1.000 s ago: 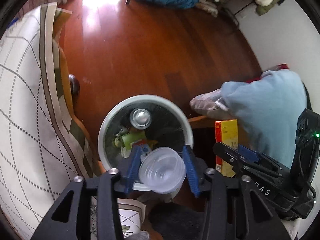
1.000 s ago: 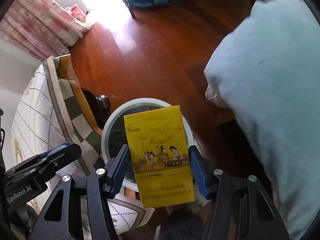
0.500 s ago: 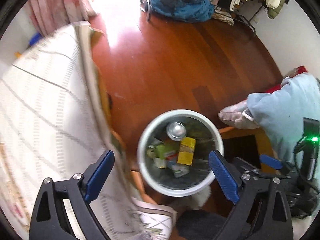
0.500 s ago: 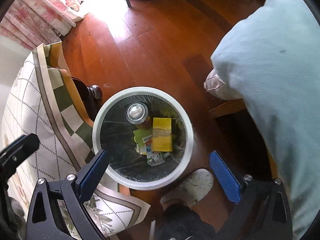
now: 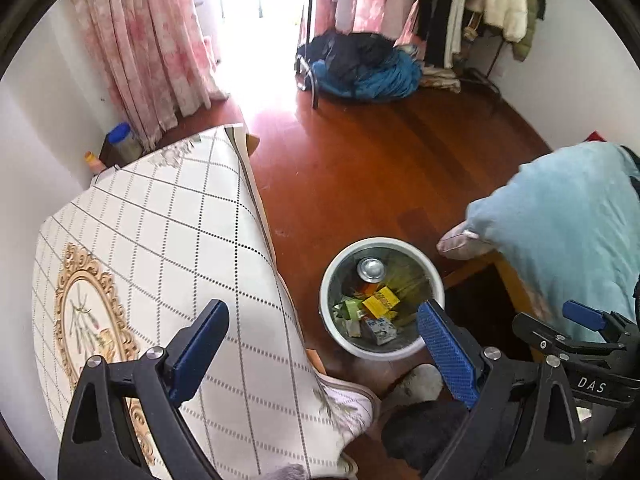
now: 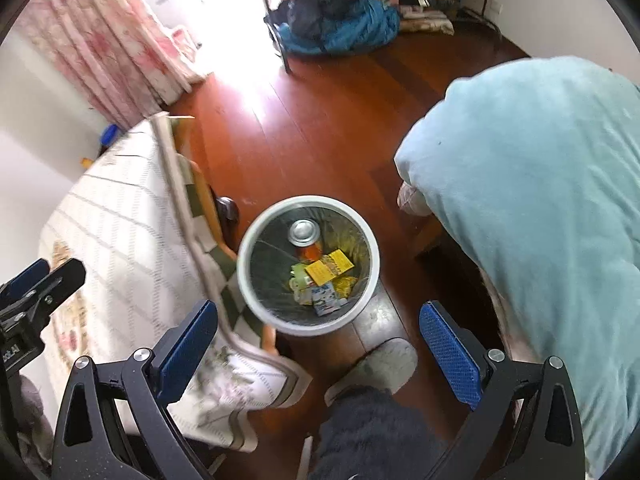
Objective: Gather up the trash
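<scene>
A round white-rimmed trash bin (image 5: 400,242) (image 6: 256,232) stands on the wooden floor beside the table. Inside it lie a yellow box (image 5: 380,302) (image 6: 326,268), a silver can (image 5: 371,269) (image 6: 304,232), green packaging (image 5: 352,308) and a small carton (image 5: 378,328). My left gripper (image 5: 322,340) is wide open and empty, high above the table edge and bin. My right gripper (image 6: 318,340) is wide open and empty, high above the bin. The right gripper also shows at the right of the left wrist view (image 5: 580,340).
A table with a white diamond-pattern cloth (image 5: 160,248) (image 6: 120,220) stands left of the bin. A person in light blue (image 5: 560,220) (image 6: 540,200) is at the right, with slippers (image 6: 376,364) near the bin. Clothes and a blue pile (image 5: 360,68) lie at the far wall.
A second ago the left gripper held a clear plastic cup and the right a yellow box; both opened and the box lies in the bin. Both grippers have since risen higher.
</scene>
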Action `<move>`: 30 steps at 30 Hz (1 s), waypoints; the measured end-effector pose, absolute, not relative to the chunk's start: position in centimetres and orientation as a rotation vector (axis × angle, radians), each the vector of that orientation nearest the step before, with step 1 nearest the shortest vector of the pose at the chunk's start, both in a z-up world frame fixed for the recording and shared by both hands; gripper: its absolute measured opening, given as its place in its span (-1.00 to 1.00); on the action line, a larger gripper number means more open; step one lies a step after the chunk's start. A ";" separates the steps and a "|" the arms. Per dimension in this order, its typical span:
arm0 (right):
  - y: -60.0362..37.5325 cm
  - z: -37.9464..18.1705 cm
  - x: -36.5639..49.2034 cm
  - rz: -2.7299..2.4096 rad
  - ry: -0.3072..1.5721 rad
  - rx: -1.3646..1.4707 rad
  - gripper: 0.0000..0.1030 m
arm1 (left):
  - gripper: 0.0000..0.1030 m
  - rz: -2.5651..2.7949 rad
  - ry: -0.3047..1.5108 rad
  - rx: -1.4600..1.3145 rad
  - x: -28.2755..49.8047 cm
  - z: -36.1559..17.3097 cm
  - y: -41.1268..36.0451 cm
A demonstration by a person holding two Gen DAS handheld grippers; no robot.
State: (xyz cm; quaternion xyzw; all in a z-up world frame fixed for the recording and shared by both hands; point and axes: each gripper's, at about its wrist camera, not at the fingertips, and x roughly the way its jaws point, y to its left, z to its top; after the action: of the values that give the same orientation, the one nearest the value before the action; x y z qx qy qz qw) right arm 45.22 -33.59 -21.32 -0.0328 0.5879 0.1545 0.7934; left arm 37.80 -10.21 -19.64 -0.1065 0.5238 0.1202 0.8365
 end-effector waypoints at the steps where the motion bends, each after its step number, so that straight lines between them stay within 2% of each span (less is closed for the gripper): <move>1: -33.7 -20.4 44.5 0.341 1.252 -0.068 0.98 | 0.87 0.250 1.096 -0.220 37.1 -18.8 -10.5; 12: -37.1 -9.0 35.5 0.464 1.101 0.005 0.98 | 0.87 0.157 0.979 -0.234 29.7 -10.8 -12.2; 30: -39.8 1.8 27.7 0.606 0.938 0.063 1.00 | 0.87 0.039 0.835 -0.313 22.7 -3.5 -12.4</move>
State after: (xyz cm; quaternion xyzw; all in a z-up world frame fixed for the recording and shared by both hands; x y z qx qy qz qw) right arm 27.66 -39.84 1.80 0.0299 0.4448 0.2876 0.8477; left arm 22.67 -12.45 -3.51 -0.1512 0.4037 0.0191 0.9021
